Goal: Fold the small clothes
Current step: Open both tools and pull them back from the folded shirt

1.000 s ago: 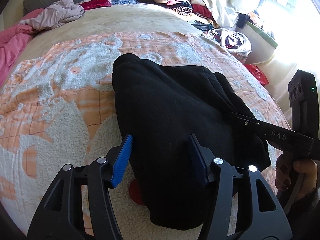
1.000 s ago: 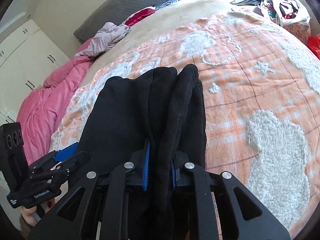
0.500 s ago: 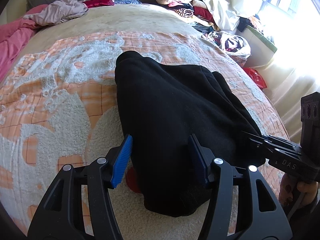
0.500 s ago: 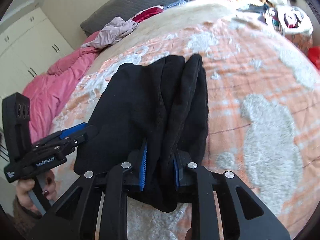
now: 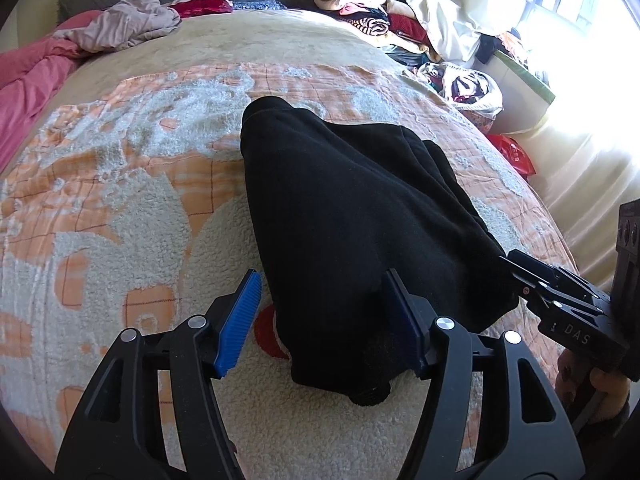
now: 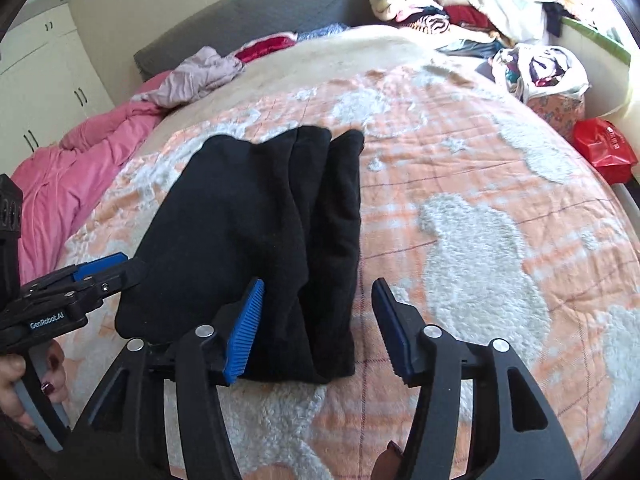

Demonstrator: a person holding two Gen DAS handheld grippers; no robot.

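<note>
— Looking at the right gripper [image 6: 318, 320] first: how does it stand?

— Tilted steeply down toward the bed, with its jaws spreading apart. The near right edge of the folded black fleece garment [image 6: 256, 232] lies between the blue ribbed pads [image 6: 244, 332], but neither pad presses on it; the cloth is let go.

— And the left gripper [image 5: 320, 320]?

— Also pitched down over the garment's near end. Its jaws are widening too. In its own view the garment's narrow end passes between them; the left pad stands clear of the cloth, and the right pad sits against or just beside the fold. I would call it released.

— Where does the garment lie?

— Flat on the orange-and-white fuzzy patterned blanket [image 6: 460, 184] that covers the bed, folded lengthwise into a long dark shape with several layers showing along its right side.

— Any hands in view?

— A hand [image 6: 24, 376] with dark painted nails grips the left gripper's handle at the lower left of the right wrist view.
</note>
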